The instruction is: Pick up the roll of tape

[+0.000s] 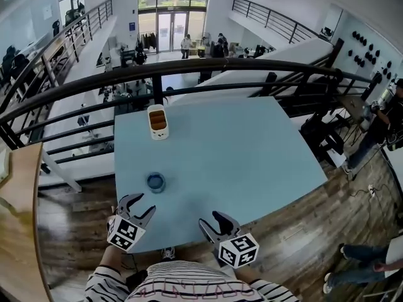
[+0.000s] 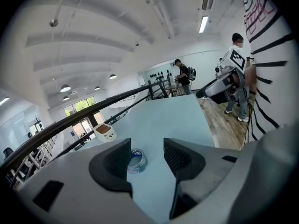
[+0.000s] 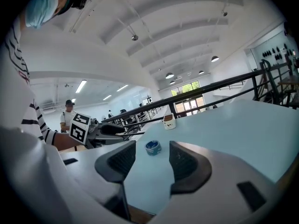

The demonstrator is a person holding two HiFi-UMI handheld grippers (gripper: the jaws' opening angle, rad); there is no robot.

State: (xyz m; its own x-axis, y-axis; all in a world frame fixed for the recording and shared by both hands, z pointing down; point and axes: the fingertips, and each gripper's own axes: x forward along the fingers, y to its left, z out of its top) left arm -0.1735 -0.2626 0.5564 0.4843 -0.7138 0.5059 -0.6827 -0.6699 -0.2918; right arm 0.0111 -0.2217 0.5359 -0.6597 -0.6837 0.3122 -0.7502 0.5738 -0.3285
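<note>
Two grippers sit low at the near edge of the pale blue desk (image 1: 264,150), and both are wide open! The left gripper (image 1: 143,204) is at the near left corner, jaws spread, nothing between them. The right gripper (image 1: 210,219) is further along the same edge, jaws spread too, nothing pinched. Each carries its cube with square markers, turned up toward the head view.

And there's the tape (image 1: 155,182): a small blue roll, lying flat on the desk, hole up, just beyond the left gripper's fingertips and not touching them. In the left gripper view the roll shows in the gap between the jaws, ahead of the tips, its left side tucked behind the left jaw. In the right gripper view it lies well ahead, framed in the open gap, with the left gripper off to its left.

Further up the desk, well apart from the tape and roughly in line with it, stands a white cup (image 1: 157,122) with something brown in it, near the far left edge. A black railing (image 1: 208,68) curves right behind the desk. A striped shirt (image 1: 189,285) fills the bottom of the head view. Wood floor (image 1: 302,231) runs along the right, and a person (image 1: 381,128) stands at the far right.
</note>
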